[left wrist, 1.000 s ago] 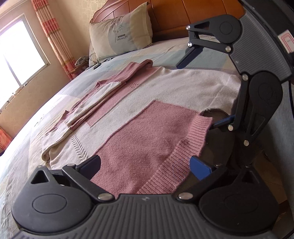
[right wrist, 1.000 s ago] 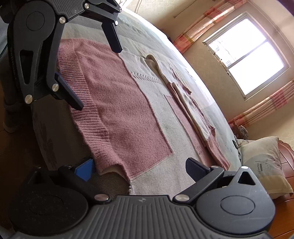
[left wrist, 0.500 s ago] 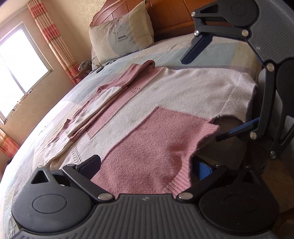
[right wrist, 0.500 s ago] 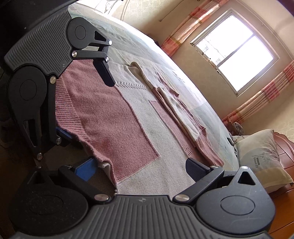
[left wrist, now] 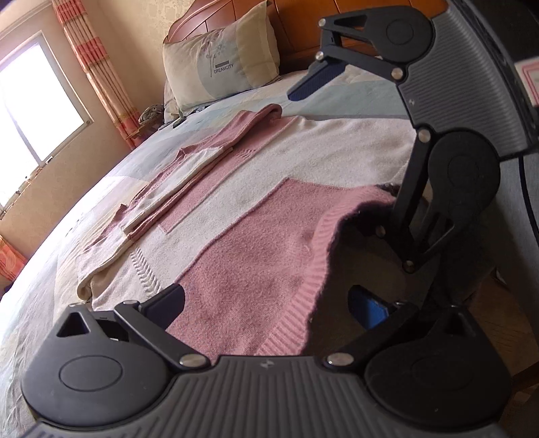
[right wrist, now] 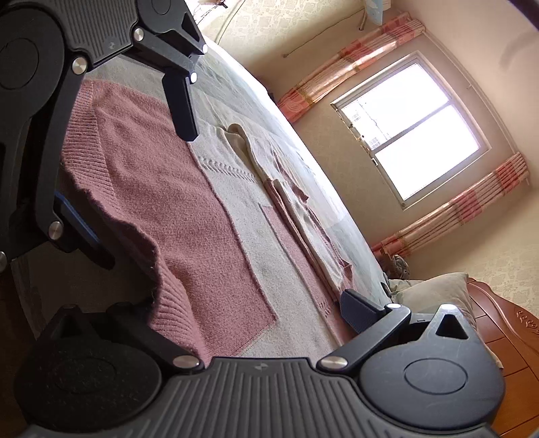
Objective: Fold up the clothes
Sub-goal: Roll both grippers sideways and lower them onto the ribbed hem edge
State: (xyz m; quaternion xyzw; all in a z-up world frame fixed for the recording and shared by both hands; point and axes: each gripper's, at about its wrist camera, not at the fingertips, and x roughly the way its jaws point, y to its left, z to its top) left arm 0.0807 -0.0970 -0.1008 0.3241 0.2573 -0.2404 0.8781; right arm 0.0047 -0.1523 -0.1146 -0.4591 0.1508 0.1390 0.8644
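Observation:
A pink and cream knit sweater (left wrist: 242, 215) lies flat on the bed, its sleeves folded in along the far side (left wrist: 188, 175). Its pink ribbed hem (left wrist: 313, 266) hangs over the bed's near edge. My left gripper (left wrist: 267, 303) is open, one finger over the pink panel and the blue-padded finger below the hem. My right gripper (left wrist: 350, 145) is open beside it, its lower finger hidden under the lifted hem. In the right wrist view the right gripper (right wrist: 246, 313) straddles the hem (right wrist: 168, 303), its left finger hidden under it. The left gripper (right wrist: 131, 165) is open there too.
The patterned bedspread (left wrist: 50, 269) covers the bed. A pillow (left wrist: 222, 67) leans on the wooden headboard (left wrist: 296, 30). A window (right wrist: 411, 124) with striped curtains (right wrist: 465, 209) faces the bed. Brown floor (left wrist: 495, 303) lies below the bed's edge.
Both grippers have moved in along the hem at the bed's edge. The right gripper's lower finger has slid under the hem, which now rides up over it.

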